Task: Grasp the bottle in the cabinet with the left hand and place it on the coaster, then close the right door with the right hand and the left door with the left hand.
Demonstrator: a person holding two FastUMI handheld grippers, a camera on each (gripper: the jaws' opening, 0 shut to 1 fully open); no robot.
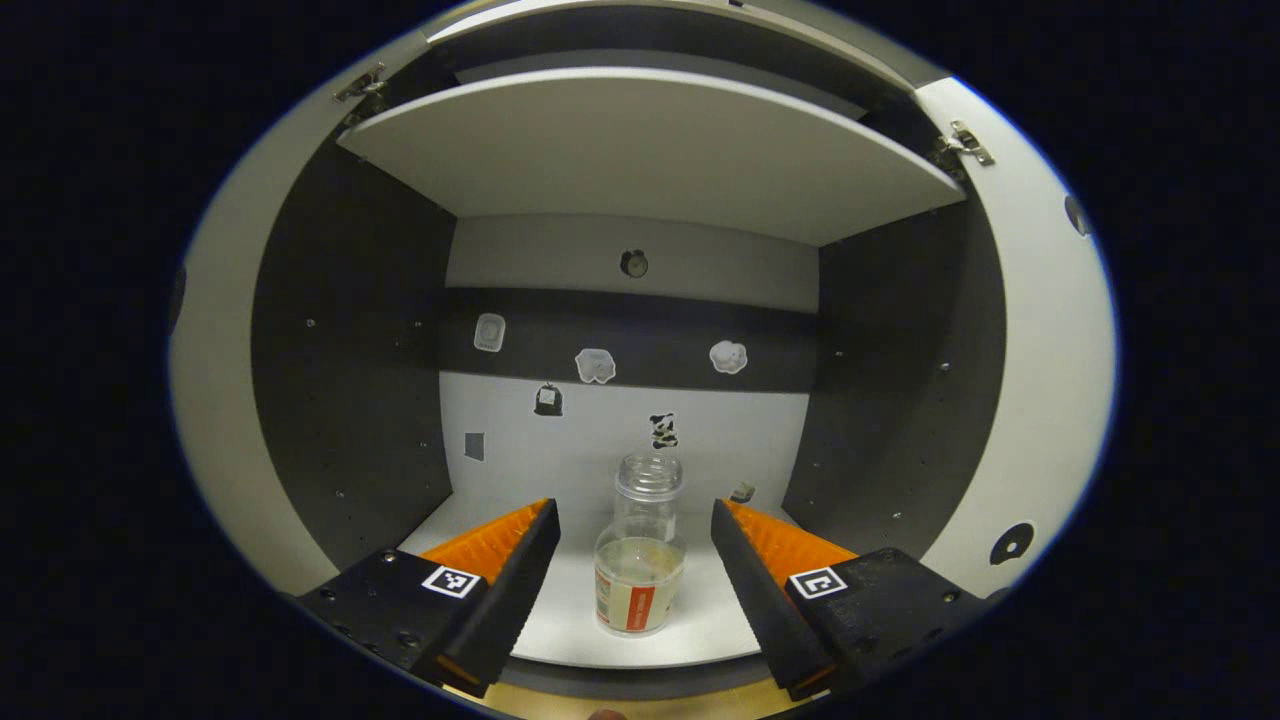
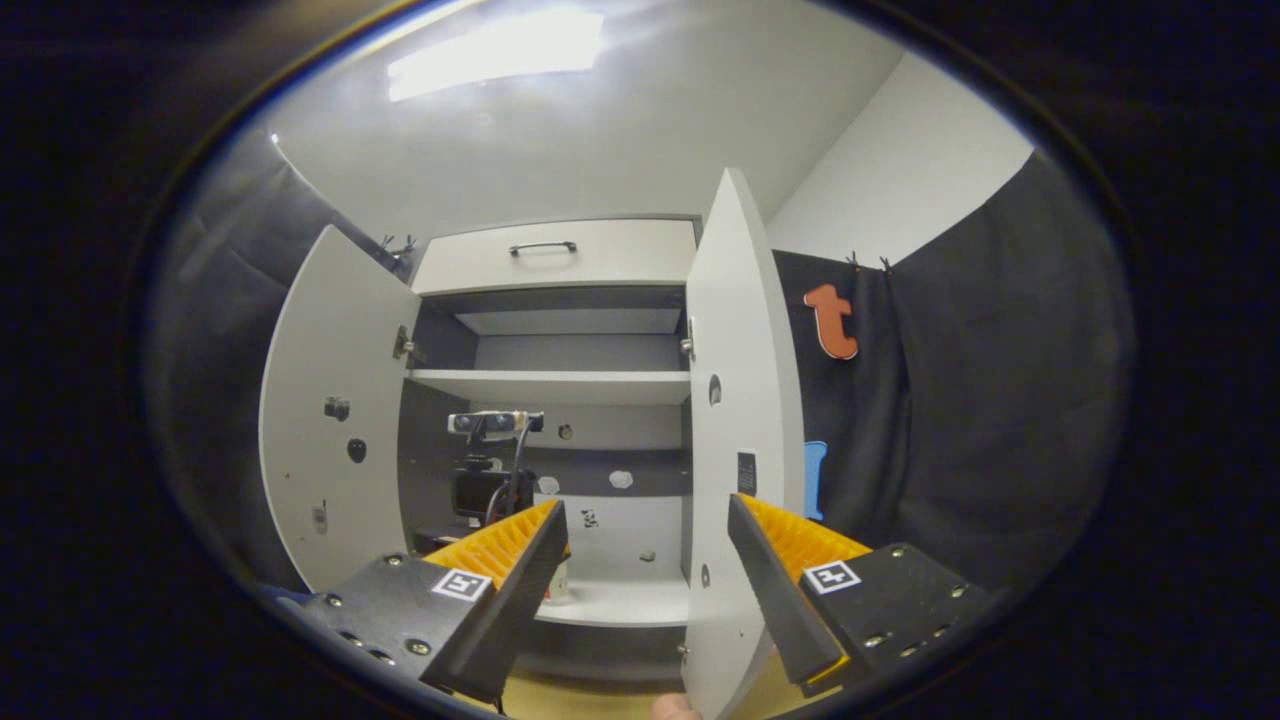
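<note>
A clear, capless bottle (image 1: 640,565) with a red and white label stands upright on the cabinet's bottom shelf (image 1: 700,625), near its front edge. My left gripper (image 1: 632,507) is open inside the cabinet. Its fingers reach along both sides of the bottle without touching it. In the right gripper view, the left gripper's body and camera (image 2: 487,480) sit in the lower compartment, and a bit of the bottle (image 2: 557,585) peeks past my finger. My right gripper (image 2: 646,505) is open and holds nothing. It faces the cabinet from outside, close to the right door (image 2: 740,400).
Both doors stand wide open: the left door (image 2: 330,420) and the right door, which is seen almost edge-on between my right fingers. An upper shelf (image 1: 640,150) roofs the lower compartment. A drawer with a handle (image 2: 545,247) tops the cabinet. Small stickers (image 1: 595,365) dot the back wall.
</note>
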